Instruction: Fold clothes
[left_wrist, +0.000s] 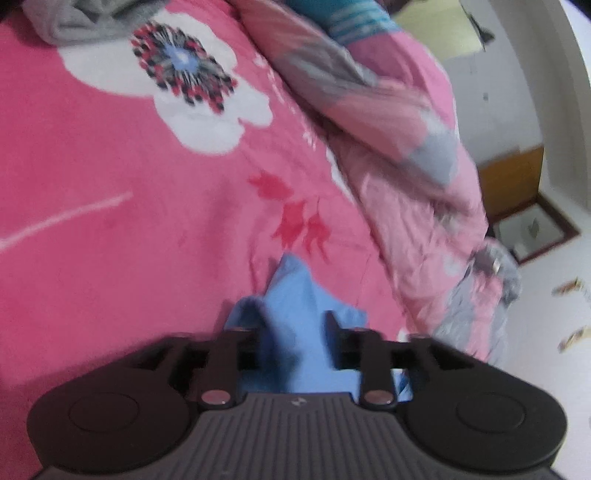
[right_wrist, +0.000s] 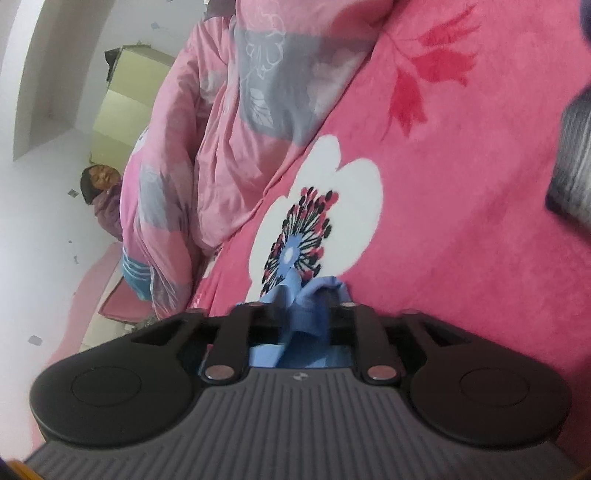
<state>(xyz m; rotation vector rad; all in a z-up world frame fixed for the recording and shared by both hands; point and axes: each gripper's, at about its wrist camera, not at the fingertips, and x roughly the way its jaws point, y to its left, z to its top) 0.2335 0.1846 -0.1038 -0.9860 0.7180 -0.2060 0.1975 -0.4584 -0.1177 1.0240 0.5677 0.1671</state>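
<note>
A light blue garment (left_wrist: 295, 291) lies bunched on the pink flowered bedspread (left_wrist: 110, 229), and a fold of it stands up between the fingers of my left gripper (left_wrist: 291, 332). Those jaws stand apart, and the cloth sits loose in the gap without being pinched. In the right wrist view another bunched part of the blue garment (right_wrist: 306, 295) rises between the fingers of my right gripper (right_wrist: 299, 314). These jaws are also apart and open around the cloth. The rest of the garment is hidden under both gripper bodies.
A rumpled pink and grey quilt (left_wrist: 399, 155) is heaped along the bed's far side (right_wrist: 229, 122). Grey clothing (left_wrist: 81, 22) lies at the top left, and a striped grey item (right_wrist: 576, 158) at the right edge. A person (right_wrist: 103, 195) sits on the floor beyond the bed.
</note>
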